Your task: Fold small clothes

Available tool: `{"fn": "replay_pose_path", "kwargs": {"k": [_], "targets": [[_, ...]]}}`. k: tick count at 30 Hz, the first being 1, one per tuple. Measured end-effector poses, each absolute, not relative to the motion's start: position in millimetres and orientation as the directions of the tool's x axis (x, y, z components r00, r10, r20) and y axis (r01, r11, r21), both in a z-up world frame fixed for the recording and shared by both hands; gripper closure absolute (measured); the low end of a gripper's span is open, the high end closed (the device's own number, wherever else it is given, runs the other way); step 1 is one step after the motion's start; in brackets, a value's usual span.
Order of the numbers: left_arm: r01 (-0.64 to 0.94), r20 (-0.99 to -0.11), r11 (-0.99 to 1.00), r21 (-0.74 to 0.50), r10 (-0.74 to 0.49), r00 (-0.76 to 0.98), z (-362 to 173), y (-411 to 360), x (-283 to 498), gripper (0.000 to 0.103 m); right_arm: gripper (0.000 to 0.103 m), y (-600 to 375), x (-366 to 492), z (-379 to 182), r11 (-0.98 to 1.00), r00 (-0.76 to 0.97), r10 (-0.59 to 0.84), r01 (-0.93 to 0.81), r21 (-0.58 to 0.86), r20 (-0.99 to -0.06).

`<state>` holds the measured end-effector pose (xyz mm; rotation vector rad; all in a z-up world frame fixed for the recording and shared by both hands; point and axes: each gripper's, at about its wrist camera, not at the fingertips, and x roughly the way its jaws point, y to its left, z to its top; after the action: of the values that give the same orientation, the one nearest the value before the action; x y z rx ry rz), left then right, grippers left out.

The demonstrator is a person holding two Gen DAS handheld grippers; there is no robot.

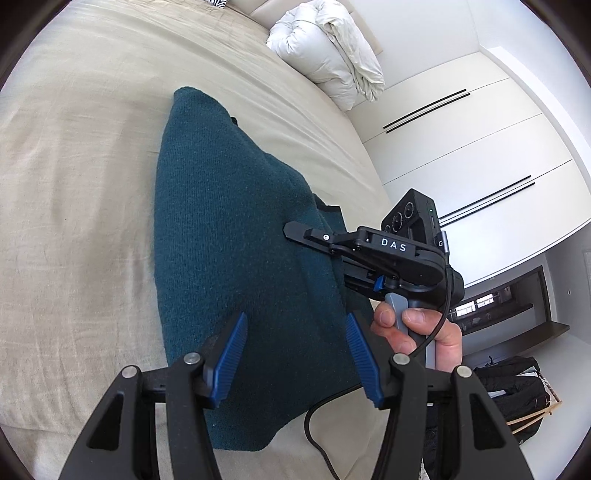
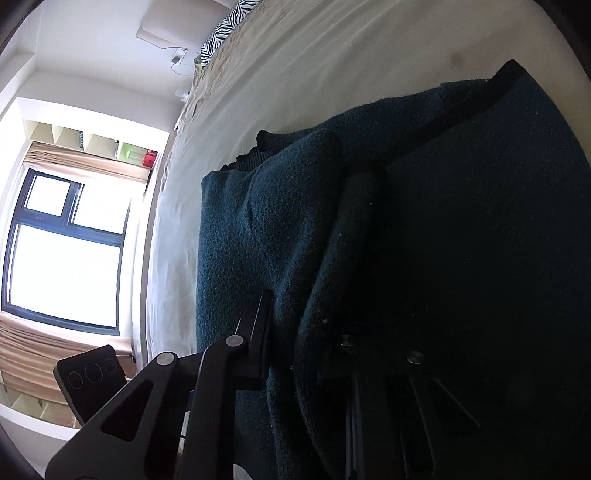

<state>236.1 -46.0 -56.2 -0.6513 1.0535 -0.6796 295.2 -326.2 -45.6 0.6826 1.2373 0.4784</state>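
A dark teal knitted garment lies folded lengthwise on the beige bed sheet. My left gripper hovers open over its near end, blue pads apart, nothing between them. My right gripper, held by a hand, comes in from the right onto the garment's right edge. In the right wrist view the teal garment fills the frame, and a thick fold of it is pinched in my right gripper. One finger shows; the other is buried under the cloth. Black trim runs along the garment's far edge.
A bunched white duvet sits at the bed's far side. White wardrobe doors stand to the right. A black cable loops over the sheet near me. Dark clothes hang low right. A bright window and a zebra pillow lie beyond.
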Motion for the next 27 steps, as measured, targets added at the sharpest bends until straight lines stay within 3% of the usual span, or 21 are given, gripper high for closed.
{"fn": "replay_pose_path", "kwargs": {"k": [13, 27], "targets": [[0.231, -0.555, 0.634, -0.738, -0.765, 0.327, -44.1, -70.7, 243.7, 0.043, 0.091, -379.9, 302.6, -1.5, 0.791, 0.323, 0.583, -0.019, 0.611, -0.745], [0.292, -0.578, 0.645, -0.706, -0.764, 0.287, -42.6, -91.0, 232.8, 0.043, 0.091, -419.1, 312.1, -12.4, 0.831, 0.312, 0.514, 0.05, 0.554, -0.799]]}}
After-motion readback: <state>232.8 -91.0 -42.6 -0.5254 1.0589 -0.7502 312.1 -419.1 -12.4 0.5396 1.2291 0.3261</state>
